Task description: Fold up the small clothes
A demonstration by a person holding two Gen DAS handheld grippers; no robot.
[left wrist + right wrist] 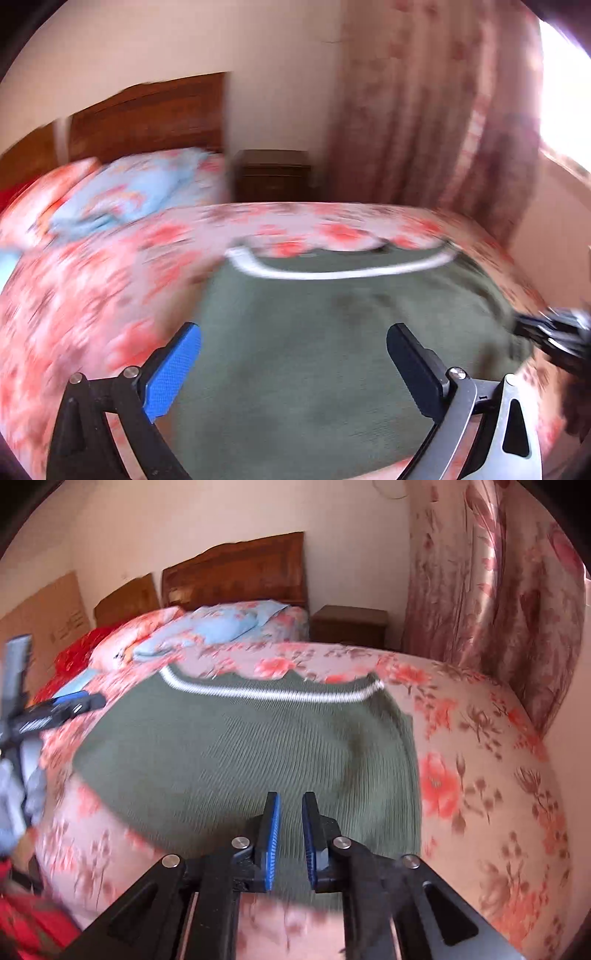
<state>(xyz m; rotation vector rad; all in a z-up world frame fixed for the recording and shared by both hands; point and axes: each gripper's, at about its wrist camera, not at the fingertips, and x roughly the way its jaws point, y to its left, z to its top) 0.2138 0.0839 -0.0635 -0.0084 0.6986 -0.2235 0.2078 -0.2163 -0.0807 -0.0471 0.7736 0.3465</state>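
A dark green knitted garment (pixel 314 332) with a white stripe (pixel 332 274) along its far edge lies flat on the flowered bed. It also shows in the right wrist view (pixel 240 753), stripe (pixel 273 695) at the far side. My left gripper (pixel 295 332) is wide open and empty above the garment's near part. My right gripper (pixel 291 805) has its jaws close together with a narrow gap, nothing between them, over the garment's near edge. The right gripper appears at the right edge of the left view (pixel 557 332); the left gripper shows at the left of the right view (pixel 55 709).
The bed has a pink flowered sheet (pixel 480 775). A light blue blanket (pixel 225 627) and pillows lie near the wooden headboard (pixel 236 576). A dark nightstand (pixel 349 624) and flowered curtains (pixel 491 590) stand beyond the bed. Red cloth (pixel 22 923) lies at lower left.
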